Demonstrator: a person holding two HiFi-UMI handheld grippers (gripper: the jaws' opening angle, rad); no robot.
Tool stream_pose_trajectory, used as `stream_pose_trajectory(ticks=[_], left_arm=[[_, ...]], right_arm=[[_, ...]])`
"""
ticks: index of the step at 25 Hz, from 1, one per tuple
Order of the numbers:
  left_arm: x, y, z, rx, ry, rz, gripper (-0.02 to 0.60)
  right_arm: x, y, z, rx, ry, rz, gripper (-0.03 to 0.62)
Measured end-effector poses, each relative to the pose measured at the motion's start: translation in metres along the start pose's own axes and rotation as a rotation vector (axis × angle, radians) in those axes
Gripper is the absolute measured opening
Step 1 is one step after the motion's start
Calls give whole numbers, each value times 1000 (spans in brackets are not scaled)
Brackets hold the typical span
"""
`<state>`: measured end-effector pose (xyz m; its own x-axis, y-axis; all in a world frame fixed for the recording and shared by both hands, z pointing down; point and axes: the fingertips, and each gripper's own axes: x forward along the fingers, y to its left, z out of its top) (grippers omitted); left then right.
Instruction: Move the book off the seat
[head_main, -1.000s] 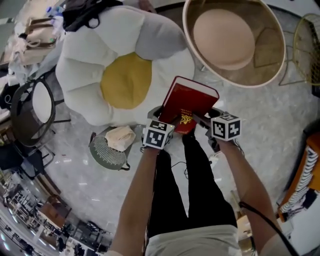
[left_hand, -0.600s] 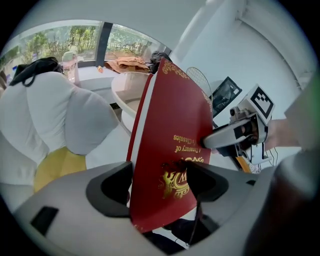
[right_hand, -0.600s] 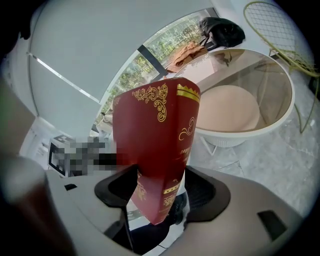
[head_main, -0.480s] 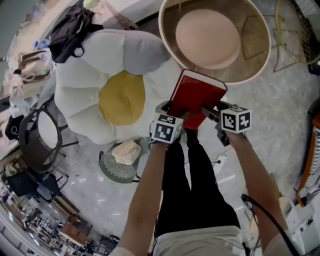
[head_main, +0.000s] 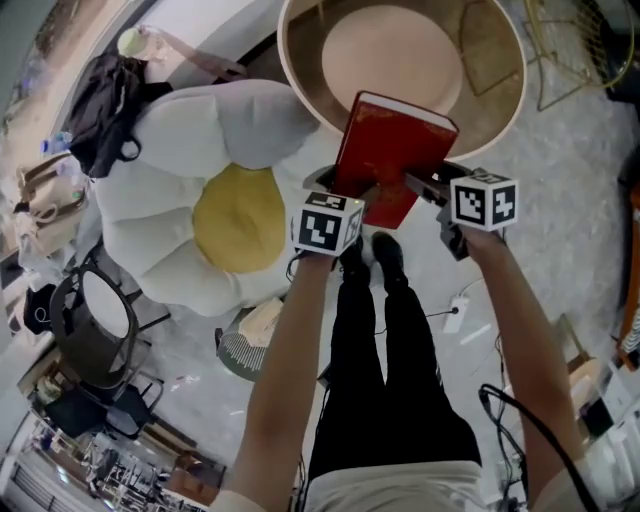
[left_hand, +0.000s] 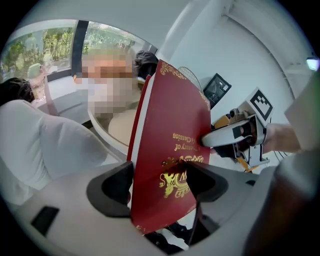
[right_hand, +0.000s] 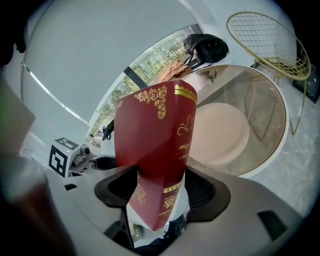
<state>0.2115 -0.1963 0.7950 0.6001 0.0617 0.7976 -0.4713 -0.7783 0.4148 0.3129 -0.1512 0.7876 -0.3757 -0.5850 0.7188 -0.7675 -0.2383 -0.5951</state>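
Observation:
A thick red book (head_main: 392, 157) with gold lettering is held in the air between both grippers, its far end overlapping the front rim of the round seat (head_main: 300, 95) with a pink cushion. My left gripper (head_main: 345, 192) is shut on the book's near left corner, its pads on both covers (left_hand: 170, 150). My right gripper (head_main: 425, 187) grips the near right side, spine toward me (right_hand: 155, 150). In the left gripper view the jaws (left_hand: 160, 182) flank the cover; in the right gripper view the jaws (right_hand: 160, 192) clamp the lower spine.
A large white flower cushion (head_main: 170, 200) with a yellow centre lies left of the book. A black bag (head_main: 105, 100) sits behind it. A gold wire chair (head_main: 580, 40) stands at the top right. A round stool (head_main: 95, 320) and a small ribbed stand (head_main: 240, 350) are at lower left.
Both grippers have carried the book forward and up in view, from beside the flower cushion to over the round seat's front rim. The grip is unchanged.

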Motion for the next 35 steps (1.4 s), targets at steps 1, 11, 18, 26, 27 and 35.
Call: stream_pose_trajectory(ticks=[1, 11, 18, 26, 27, 35], left_arm=[[4, 2, 7, 10, 1, -6, 337], [50, 16, 69, 80, 39, -78, 325], [81, 20, 98, 30, 6, -155, 326], [101, 16, 106, 18, -25, -188, 327], [103, 15, 107, 19, -29, -188, 327], [110, 14, 104, 26, -38, -164, 327]], right_arm=[[2, -4, 8, 4, -12, -3, 313], [16, -48, 81, 67, -154, -30, 313], [22, -82, 108, 140, -219, -69, 313], [32, -112, 108, 226, -262, -48, 313], [31, -115, 106, 243, -262, -57, 314], [31, -128, 103, 207, -254, -133, 314]])
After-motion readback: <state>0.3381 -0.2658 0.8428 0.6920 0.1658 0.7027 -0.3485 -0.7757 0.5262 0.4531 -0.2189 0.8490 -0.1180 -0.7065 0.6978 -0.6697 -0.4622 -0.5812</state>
